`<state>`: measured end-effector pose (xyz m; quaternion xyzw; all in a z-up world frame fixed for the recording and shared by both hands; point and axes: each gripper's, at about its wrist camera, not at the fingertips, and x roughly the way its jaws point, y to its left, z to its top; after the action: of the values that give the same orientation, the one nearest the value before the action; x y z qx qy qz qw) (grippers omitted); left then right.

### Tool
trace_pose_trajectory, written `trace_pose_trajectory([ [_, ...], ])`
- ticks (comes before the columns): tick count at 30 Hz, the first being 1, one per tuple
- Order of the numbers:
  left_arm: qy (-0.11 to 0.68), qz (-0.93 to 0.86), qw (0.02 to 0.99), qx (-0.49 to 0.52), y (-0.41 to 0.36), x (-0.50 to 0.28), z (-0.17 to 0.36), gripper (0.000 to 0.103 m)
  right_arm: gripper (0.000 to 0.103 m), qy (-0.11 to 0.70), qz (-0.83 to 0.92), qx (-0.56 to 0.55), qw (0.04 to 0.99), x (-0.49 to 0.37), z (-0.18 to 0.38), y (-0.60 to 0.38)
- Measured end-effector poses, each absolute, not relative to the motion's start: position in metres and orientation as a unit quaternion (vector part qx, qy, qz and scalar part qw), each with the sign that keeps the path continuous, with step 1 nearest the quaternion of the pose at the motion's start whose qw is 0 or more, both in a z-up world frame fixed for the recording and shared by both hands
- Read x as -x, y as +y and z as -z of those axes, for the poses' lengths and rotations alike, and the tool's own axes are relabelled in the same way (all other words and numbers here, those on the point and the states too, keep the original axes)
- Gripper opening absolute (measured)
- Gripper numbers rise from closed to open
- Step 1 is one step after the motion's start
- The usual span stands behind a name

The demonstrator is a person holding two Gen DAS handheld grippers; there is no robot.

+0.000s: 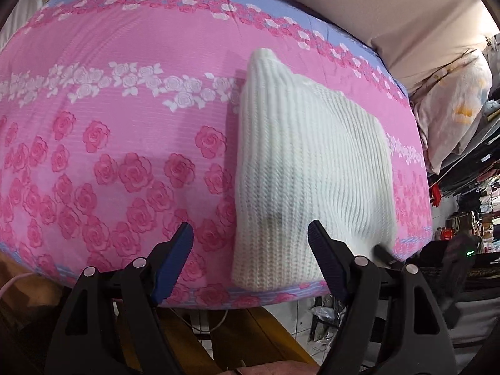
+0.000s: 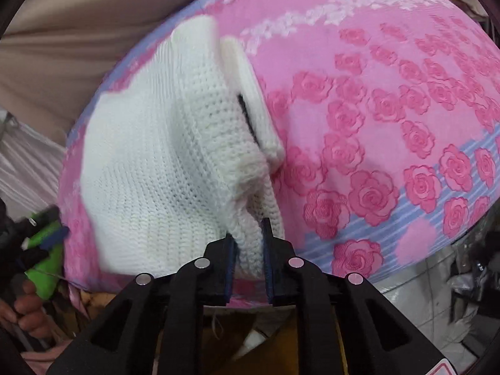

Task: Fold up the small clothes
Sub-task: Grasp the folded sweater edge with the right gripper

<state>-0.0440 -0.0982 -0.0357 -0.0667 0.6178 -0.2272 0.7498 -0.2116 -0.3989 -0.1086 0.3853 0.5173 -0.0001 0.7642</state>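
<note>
A white knitted garment [image 1: 309,168] lies folded on a pink rose-print bed cover [image 1: 109,125]. My left gripper [image 1: 250,234] is open and empty, hovering over the garment's near left edge at the bed's front. In the right wrist view the same white knit [image 2: 175,162] lies on the cover [image 2: 390,109]. My right gripper [image 2: 248,231] is shut on a bunched near edge of the knit and lifts it slightly. The left gripper shows blurred at the left edge of that view [image 2: 47,237]. The right gripper shows blurred at the garment's right corner in the left wrist view [image 1: 384,254].
A beige wall [image 1: 390,9] runs behind the bed. A pale pillow [image 1: 453,109] and cluttered shelves [image 1: 478,187] stand to the right. The bed's front edge drops to a wooden frame [image 1: 250,328] and a tiled floor [image 2: 422,306].
</note>
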Motion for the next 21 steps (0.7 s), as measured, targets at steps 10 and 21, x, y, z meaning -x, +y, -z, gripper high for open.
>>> trace_pose_trajectory([
  [10,0.639,0.176,0.745,0.071,-0.120,0.042,0.075,0.073,0.058,0.511,-0.010,-0.332,0.793,0.147,0.085,-0.409],
  [21,0.642,0.167,0.746,0.065,-0.119,0.044,0.081,0.075,0.020,0.495,-0.002,-0.318,0.808,0.143,0.087,-0.414],
])
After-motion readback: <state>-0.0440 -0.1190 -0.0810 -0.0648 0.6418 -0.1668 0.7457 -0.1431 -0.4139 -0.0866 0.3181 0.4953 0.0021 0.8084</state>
